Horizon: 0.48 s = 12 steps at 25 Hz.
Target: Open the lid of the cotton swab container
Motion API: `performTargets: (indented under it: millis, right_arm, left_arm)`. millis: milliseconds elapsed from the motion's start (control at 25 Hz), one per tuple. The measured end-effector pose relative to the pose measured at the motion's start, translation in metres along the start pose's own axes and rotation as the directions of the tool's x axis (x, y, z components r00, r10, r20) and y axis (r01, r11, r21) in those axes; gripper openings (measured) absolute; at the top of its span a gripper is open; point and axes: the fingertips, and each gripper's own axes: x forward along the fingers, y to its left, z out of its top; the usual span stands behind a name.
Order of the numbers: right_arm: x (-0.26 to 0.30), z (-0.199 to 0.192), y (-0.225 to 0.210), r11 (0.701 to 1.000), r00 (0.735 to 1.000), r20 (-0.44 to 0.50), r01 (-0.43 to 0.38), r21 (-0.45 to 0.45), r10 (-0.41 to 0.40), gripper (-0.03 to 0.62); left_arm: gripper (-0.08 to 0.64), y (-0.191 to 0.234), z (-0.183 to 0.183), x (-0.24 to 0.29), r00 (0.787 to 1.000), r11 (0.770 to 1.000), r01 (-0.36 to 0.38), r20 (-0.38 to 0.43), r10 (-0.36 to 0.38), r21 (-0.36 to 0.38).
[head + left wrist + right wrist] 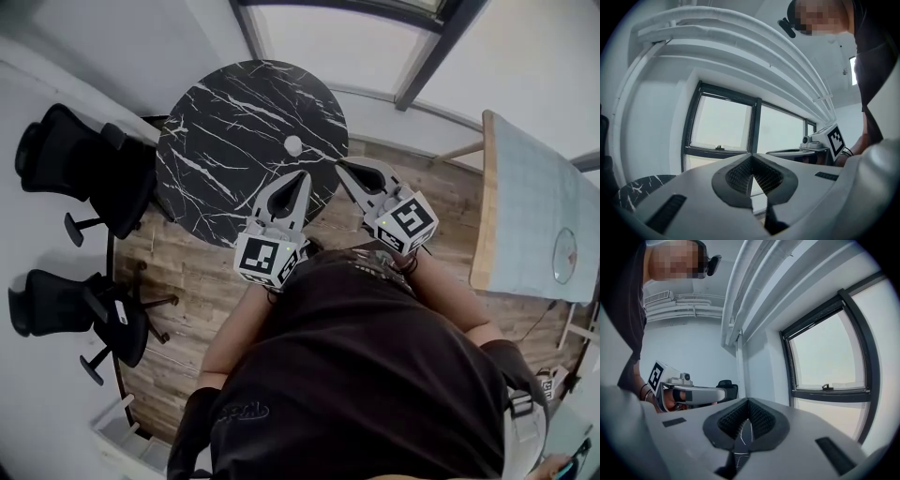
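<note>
A small round white container (293,145) stands on the round black marble table (234,122), near its right side. My left gripper (302,175) is held over the table's near edge, just below the container, shut and empty. To its right, my right gripper (343,166) is also shut with nothing in it, its tips at the table's right rim. In the left gripper view the jaws (751,157) meet and point up at a window. The right gripper view shows its jaws (748,400) closed too, with a strip of the marble table below them. Neither gripper touches the container.
Two black office chairs (89,169) (80,314) stand left of the table on the wooden floor. A long light table with a wooden edge (486,206) is at the right. A dark-framed window (722,126) and white ceiling pipes fill the gripper views.
</note>
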Motion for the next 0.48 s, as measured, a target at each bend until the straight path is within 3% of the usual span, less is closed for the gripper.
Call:
performTargets:
  millis: [480]
  right_arm:
    - [0.025,-0.007,-0.012,1.0,0.998,-0.06,0.013,0.012,-0.012,0.023]
  left_arm:
    - [0.012,0.036,-0.01,-0.012,0.999,0.998,-0.035,-0.006,0.035,-0.056]
